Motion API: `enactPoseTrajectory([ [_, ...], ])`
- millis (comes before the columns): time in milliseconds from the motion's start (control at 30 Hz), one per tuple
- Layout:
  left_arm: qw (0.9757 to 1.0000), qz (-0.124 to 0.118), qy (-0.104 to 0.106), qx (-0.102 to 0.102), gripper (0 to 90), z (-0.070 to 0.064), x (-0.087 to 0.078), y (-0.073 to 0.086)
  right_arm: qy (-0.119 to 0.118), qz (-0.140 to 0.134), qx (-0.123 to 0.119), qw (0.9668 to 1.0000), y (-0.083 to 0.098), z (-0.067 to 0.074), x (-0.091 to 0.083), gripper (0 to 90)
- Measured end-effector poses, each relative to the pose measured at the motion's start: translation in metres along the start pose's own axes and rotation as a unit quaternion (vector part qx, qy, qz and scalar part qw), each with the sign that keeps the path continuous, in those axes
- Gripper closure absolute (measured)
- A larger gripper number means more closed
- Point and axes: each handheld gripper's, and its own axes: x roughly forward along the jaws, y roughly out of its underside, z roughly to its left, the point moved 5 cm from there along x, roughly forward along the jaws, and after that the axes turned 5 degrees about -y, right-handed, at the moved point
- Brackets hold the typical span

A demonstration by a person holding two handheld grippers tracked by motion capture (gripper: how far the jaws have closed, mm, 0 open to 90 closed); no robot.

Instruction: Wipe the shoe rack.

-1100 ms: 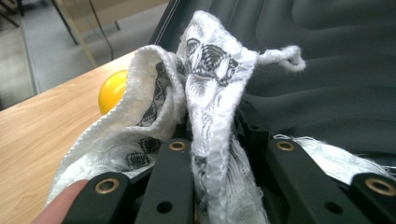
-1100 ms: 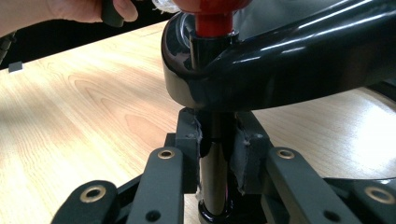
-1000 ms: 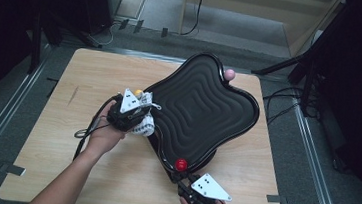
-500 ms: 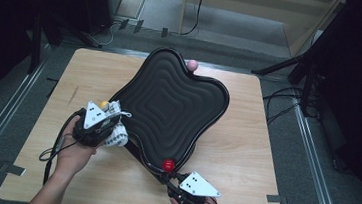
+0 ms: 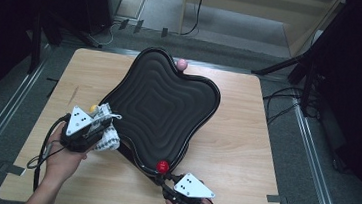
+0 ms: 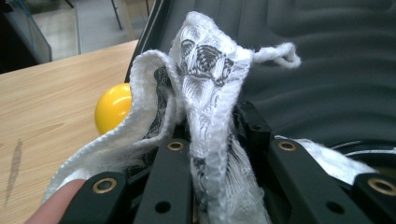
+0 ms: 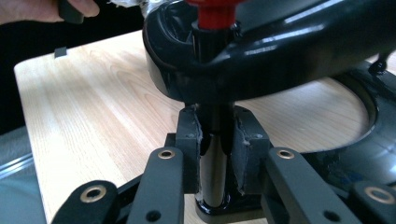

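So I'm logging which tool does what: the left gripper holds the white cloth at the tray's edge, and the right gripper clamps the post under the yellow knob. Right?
Not quite: the knob above the post that the right gripper clamps is red, as the right gripper view shows. The yellow ball lies beside the white cloth held in the left gripper at the tray edge.

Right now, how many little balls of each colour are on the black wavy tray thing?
Red ball: 1
Yellow ball: 1
Pink ball: 1
Total: 3 balls around the rim of the black tray.
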Motion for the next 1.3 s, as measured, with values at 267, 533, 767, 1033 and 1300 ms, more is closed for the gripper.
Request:
enactPoseTrajectory([
  [267, 0.9984, -0.048, -0.024, -0.02, 69.8, -0.008, 0.006, -0.019, 0.007, -0.006, 0.024, 0.9997, 0.005, -0.001, -0.003, 71.4],
  [533, 0.9567, -0.273, 0.03, -0.096, 72.7, -0.011, -0.012, -0.078, 0.014, 0.005, -0.003, 0.9999, 0.005, 0.003, -0.002, 75.2],
  [767, 0.9867, -0.161, 0.016, -0.014, 67.6, -0.021, 0.031, -0.062, 0.016, 0.005, -0.004, 0.9999, 0.005, 0.003, -0.002, 75.2],
  [1033, 0.998, -0.06, -0.022, -0.001, 30.0, -0.013, 0.027, -0.034, 0.015, 0.003, -0.004, 0.9999, 0.006, 0.003, -0.002, 75.2],
  [1300, 0.992, -0.111, -0.048, -0.037, 13.0, 0.014, -0.005, -0.034, 0.014, 0.003, 0.001, 0.9999, 0.006, 0.003, -0.002, 75.1],
])
